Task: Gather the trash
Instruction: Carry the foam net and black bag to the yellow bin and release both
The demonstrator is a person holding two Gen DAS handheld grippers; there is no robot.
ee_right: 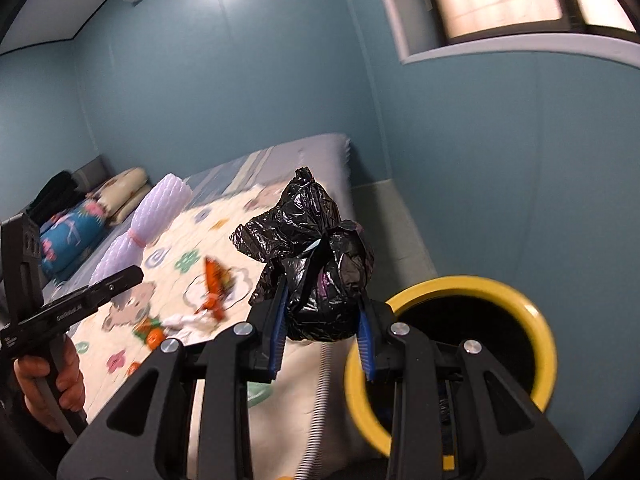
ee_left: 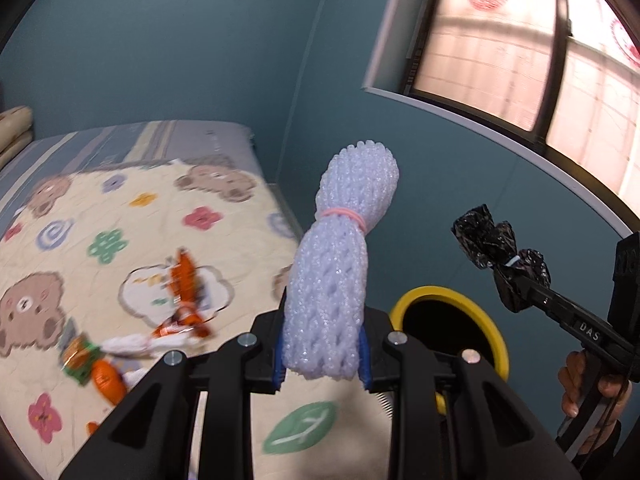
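Observation:
My left gripper (ee_left: 322, 354) is shut on a white foam net sleeve (ee_left: 340, 264) bound with a pink rubber band, held upright above the bed's edge; it also shows in the right wrist view (ee_right: 136, 232). My right gripper (ee_right: 322, 338) is shut on a crumpled black plastic bag (ee_right: 316, 264), held beside the yellow-rimmed bin (ee_right: 532, 320). The bag (ee_left: 504, 248) and bin (ee_left: 494, 332) also show in the left wrist view. Orange snack wrappers (ee_left: 184, 280) and white tissue (ee_left: 132, 346) lie on the bed.
The bed (ee_left: 224, 252) has a cream quilt with bears and flowers. Pillows (ee_right: 120, 192) and folded bedding (ee_right: 68, 236) sit at its far end. Blue walls and a window (ee_left: 520, 52) stand behind. The bin stands on the floor at the bed's corner.

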